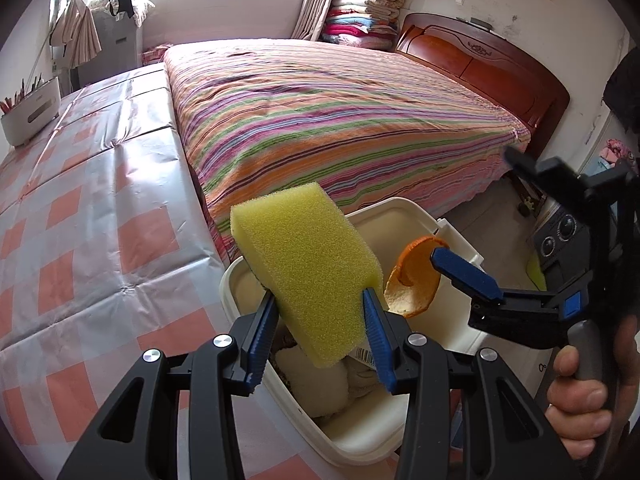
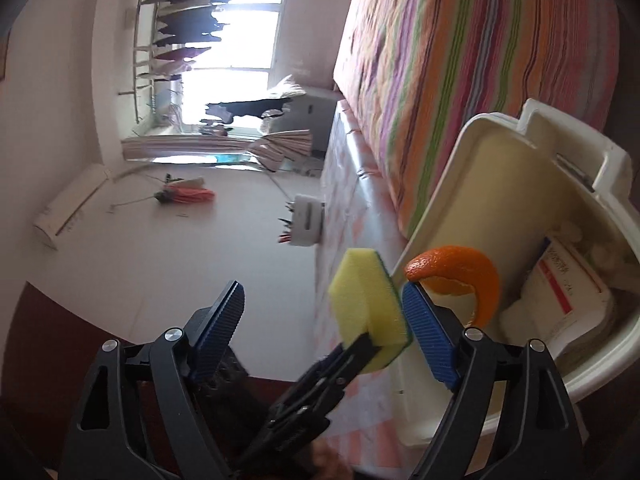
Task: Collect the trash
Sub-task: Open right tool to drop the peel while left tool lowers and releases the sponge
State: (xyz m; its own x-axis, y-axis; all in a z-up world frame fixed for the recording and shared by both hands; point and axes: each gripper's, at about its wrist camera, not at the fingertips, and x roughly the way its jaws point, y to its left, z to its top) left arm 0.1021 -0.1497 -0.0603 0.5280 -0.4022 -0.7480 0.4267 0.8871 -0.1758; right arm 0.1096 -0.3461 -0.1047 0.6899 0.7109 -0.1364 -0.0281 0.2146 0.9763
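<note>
My left gripper is shut on a yellow sponge and holds it over the open white trash bin. The sponge also shows in the right wrist view, with a green scouring side. My right gripper is open, rolled on its side beside the bin. An orange peel hangs at its blue fingertip over the bin; the peel shows in the left wrist view against the right gripper's finger. I cannot tell whether the peel is stuck or falling.
The bin holds tissues and a white and red carton. A checked pink and white tablecloth covers the table on the left, with a white pencil holder at its far end. A striped bed lies behind the bin.
</note>
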